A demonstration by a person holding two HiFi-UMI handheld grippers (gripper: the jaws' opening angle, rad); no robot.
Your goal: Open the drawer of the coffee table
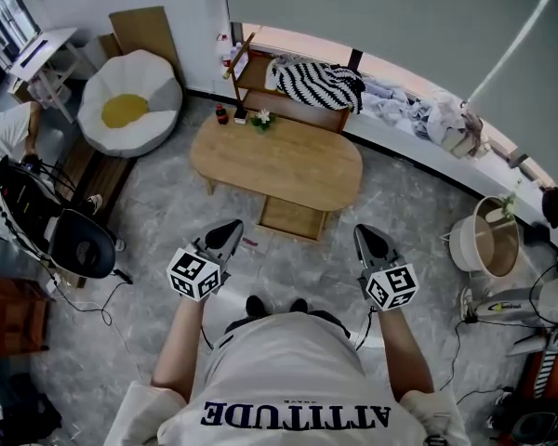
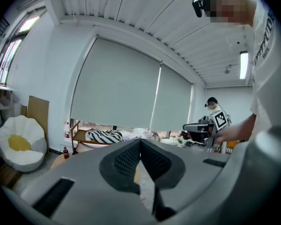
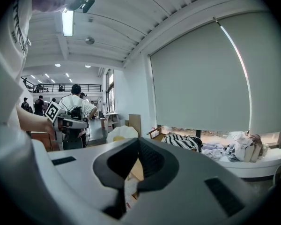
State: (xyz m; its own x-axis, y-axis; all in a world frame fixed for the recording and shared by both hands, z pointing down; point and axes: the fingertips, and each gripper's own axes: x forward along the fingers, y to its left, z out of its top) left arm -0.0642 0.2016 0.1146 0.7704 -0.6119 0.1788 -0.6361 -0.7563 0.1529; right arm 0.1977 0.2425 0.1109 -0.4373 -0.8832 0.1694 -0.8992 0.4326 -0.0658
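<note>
The oval wooden coffee table (image 1: 279,161) stands on the grey floor ahead of the person. Its drawer (image 1: 293,217) shows as a wooden box under the near edge, slightly proud of the top. My left gripper (image 1: 228,233) hovers short of the table's near left, and my right gripper (image 1: 367,237) short of its near right; neither touches the table or drawer. In the left gripper view the jaws (image 2: 140,142) meet at the tips with nothing between them. The right gripper (image 3: 138,142) is likewise shut and empty in its own view.
A white and yellow egg-shaped cushion seat (image 1: 130,100) sits far left. A low wooden shelf with a striped cloth (image 1: 312,82) stands behind the table. A small plant (image 1: 262,117) and a bottle (image 1: 220,112) are at the table's far edge. A black chair (image 1: 79,242) is left, a pale bucket (image 1: 488,240) right.
</note>
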